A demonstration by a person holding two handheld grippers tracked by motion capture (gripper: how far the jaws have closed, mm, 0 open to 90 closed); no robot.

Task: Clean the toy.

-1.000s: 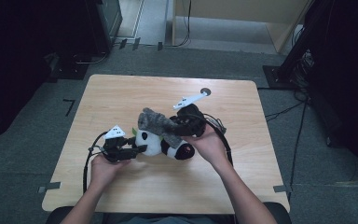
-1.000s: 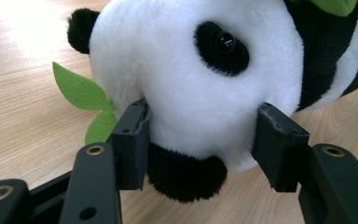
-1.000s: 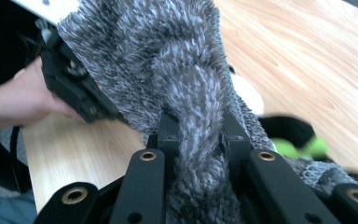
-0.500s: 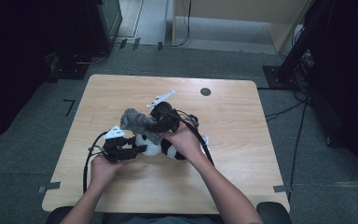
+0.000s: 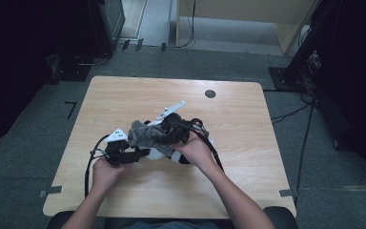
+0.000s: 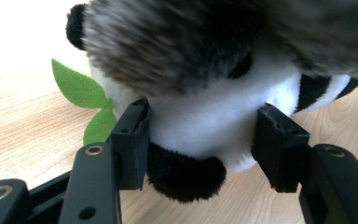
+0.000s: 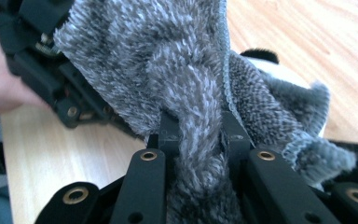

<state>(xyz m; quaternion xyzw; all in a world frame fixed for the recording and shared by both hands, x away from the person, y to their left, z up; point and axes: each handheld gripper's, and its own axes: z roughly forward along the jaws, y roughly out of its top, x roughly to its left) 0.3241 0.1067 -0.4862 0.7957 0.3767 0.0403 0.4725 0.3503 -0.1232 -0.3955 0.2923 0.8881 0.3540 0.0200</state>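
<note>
A black-and-white panda plush [image 5: 162, 154] with a green felt leaf [image 6: 79, 88] lies on the wooden table [image 5: 248, 143]. In the left gripper view my left gripper [image 6: 205, 140] is shut on its white head, with both pads pressed into the fur. That left gripper [image 5: 143, 153] sits at the plush's left side in the high view. My right gripper [image 7: 198, 135] is shut on a fold of grey fuzzy cloth [image 7: 168, 60]. It holds that cloth [image 5: 142, 132] draped over the top of the panda, where my right gripper [image 5: 158, 134] points left. The cloth [image 6: 177, 37] covers the top of the head.
A small black round spot [image 5: 210, 93] marks the table's far side. Black cables trail from both grippers across the table toward its front edge [image 5: 171, 214]. Bare wood lies to the far left and far right. Dark floor and equipment surround the table.
My right gripper has carried the grey cloth leftward and down, from beside the panda onto its head. The left gripper has kept still on the plush.
</note>
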